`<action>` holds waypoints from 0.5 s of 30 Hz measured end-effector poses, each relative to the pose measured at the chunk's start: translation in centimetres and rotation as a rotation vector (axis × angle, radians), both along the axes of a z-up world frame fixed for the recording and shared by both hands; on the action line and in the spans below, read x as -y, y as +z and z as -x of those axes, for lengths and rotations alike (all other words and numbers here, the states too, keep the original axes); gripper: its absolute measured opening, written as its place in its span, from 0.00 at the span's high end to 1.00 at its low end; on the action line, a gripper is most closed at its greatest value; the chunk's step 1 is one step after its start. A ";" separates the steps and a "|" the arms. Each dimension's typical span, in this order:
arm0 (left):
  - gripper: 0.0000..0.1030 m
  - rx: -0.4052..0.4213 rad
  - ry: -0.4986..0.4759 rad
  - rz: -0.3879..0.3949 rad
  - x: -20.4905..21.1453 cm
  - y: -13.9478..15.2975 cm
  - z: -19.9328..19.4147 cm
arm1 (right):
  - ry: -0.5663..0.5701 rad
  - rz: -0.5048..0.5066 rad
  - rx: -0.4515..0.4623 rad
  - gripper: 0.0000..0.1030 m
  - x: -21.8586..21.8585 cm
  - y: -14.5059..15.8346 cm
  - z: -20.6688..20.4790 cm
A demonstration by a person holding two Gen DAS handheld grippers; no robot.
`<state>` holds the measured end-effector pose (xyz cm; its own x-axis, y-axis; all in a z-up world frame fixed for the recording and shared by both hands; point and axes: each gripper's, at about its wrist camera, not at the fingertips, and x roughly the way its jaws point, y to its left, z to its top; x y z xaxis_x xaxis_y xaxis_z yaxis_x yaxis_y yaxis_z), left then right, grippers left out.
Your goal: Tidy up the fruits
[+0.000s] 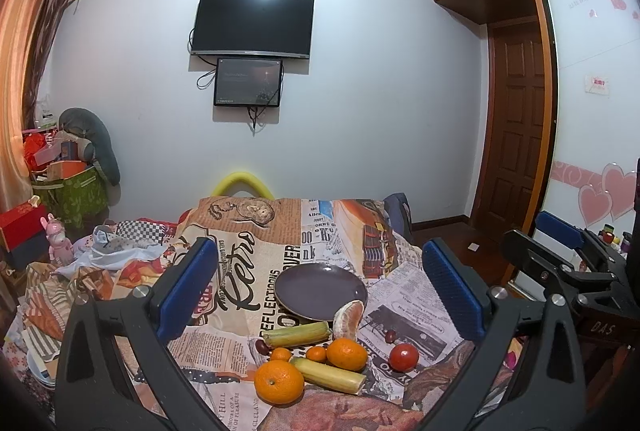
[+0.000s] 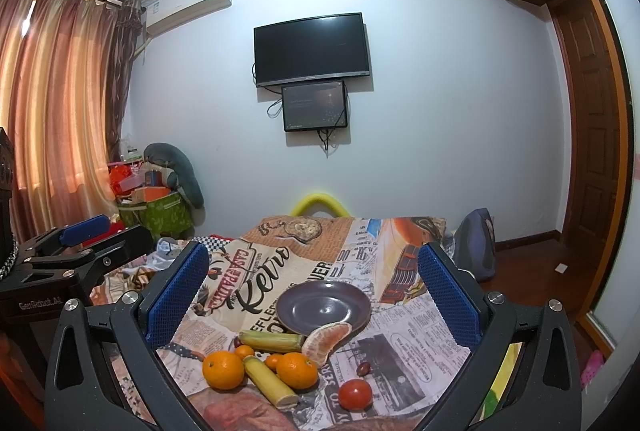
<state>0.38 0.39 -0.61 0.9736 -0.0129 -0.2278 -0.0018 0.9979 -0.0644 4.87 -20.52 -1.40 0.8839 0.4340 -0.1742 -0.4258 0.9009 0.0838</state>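
Left gripper (image 1: 320, 283) and right gripper (image 2: 313, 285) — jaws wide apart, side by side

plate (image 2: 304, 305) dark purple | oranges (image 2: 223, 370) bright orange | tomato (image 2: 355, 394) red | cloth (image 2: 416, 327) newsprint pattern (retro lettering)

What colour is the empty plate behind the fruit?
The round glazed plate is dark purplish-grey, clearest in the right wrist view.

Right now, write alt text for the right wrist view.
Open right gripper hovers over a printed cloth holding an empty plate, with oranges, two cane pieces, a peeled segment and a tomato in front. The left gripper shows at left.
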 end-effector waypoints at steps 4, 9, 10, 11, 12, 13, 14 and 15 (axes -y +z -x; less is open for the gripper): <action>0.00 -0.012 0.010 -0.001 -0.1 -0.3 -0.4 | -0.002 0.021 -0.020 0.00 -0.3 -0.5 -0.5; 0.05 -0.055 0.033 0.000 -1.0 -1.4 -1.5 | -0.019 0.056 -0.055 0.03 -0.4 -1.8 -1.2; 0.10 -0.073 0.037 0.002 -1.2 -1.8 -2.0 | -0.023 0.063 -0.067 0.06 -0.3 -2.2 -1.5; 0.13 -0.093 0.041 0.005 -1.6 -2.2 -2.4 | -0.027 0.074 -0.087 0.09 -0.3 -2.7 -1.8; 0.14 -0.116 0.043 0.009 -1.9 -2.7 -2.9 | -0.027 0.078 -0.100 0.12 -0.2 -3.0 -2.0; 0.16 -0.131 0.043 0.012 -2.1 -3.0 -3.2 | -0.025 0.086 -0.125 0.13 -0.1 -3.7 -2.4; 0.16 -0.160 0.044 0.021 -2.6 -3.7 -3.8 | -0.026 0.091 -0.141 0.14 0.1 -4.1 -2.7; 0.16 -0.181 0.043 0.026 -2.9 -4.3 -4.2 | -0.026 0.097 -0.160 0.17 0.4 -4.5 -3.0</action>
